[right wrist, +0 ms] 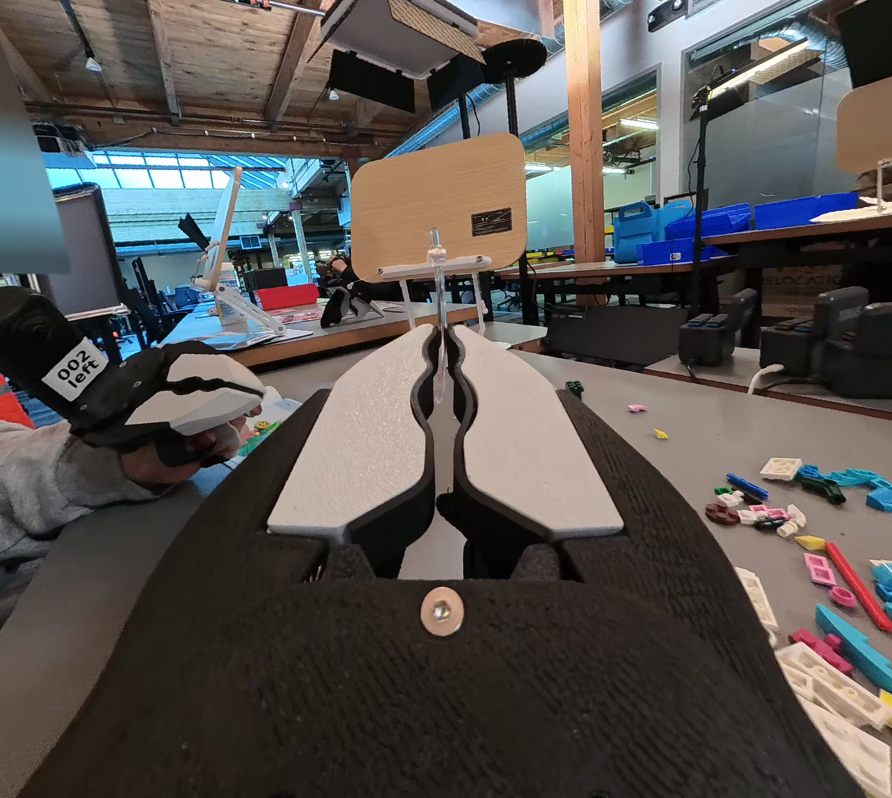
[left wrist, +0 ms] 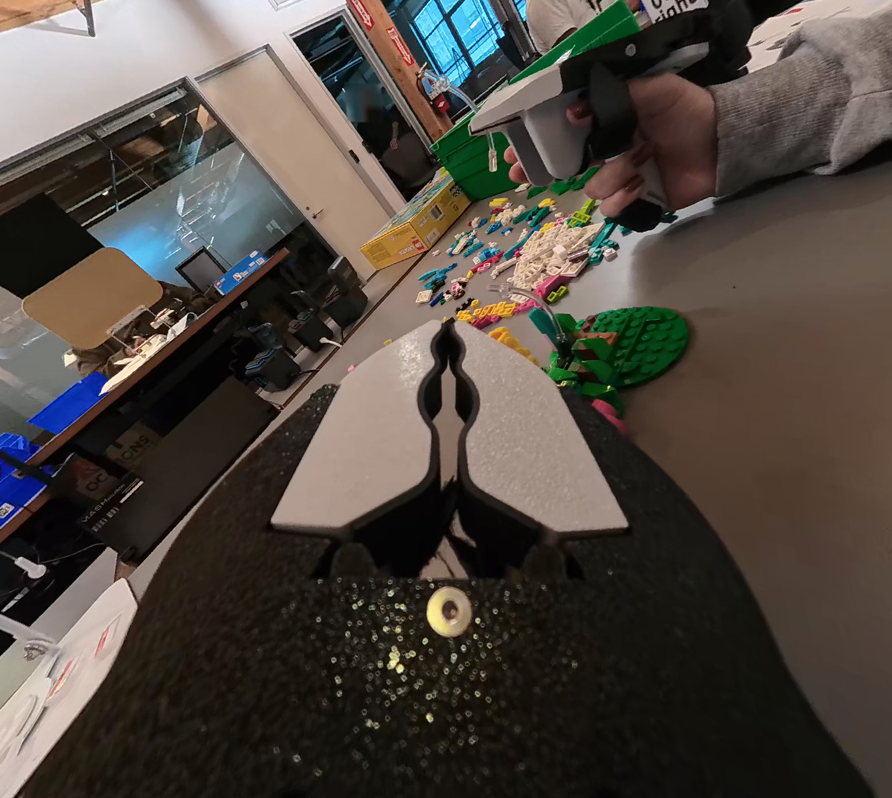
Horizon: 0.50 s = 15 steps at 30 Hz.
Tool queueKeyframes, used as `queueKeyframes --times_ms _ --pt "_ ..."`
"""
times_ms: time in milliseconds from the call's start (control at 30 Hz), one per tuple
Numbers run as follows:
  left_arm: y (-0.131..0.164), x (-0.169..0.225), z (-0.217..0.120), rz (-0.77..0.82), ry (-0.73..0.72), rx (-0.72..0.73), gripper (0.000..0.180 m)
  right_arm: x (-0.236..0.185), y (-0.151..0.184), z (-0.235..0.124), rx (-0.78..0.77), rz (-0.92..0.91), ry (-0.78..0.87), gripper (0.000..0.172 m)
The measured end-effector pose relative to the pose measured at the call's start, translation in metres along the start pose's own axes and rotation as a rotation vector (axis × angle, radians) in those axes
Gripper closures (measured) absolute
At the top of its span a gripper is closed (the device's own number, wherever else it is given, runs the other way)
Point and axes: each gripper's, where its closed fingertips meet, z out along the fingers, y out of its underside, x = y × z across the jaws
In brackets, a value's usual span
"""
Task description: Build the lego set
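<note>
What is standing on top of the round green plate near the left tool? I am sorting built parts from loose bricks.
On the round green plate, at its near edge, stand green leaf pieces and brown bricks, with a clear curved rod rising from them. The left tool covers their lower end.

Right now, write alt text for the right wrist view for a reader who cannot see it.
The right hand-held gripper is shut on a thin clear plastic rod that points up past its tips. Loose toy bricks lie on the grey table at right; the left hand-held gripper, closed, is at left.
</note>
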Motion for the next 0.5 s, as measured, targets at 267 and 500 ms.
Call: queueKeyframes --times_ms 267,500 --pt "0.0021 -0.0016 -0.0009 -0.003 0.0 -0.005 0.18 0.0022 0.0018 -0.0012 -0.007 0.001 0.001 0.171" --pt "0.0022 0.0013 -0.0006 0.013 0.014 -0.003 0.18 -0.0007 0.0038 -0.0007 -0.017 -0.02 -0.013 0.171"
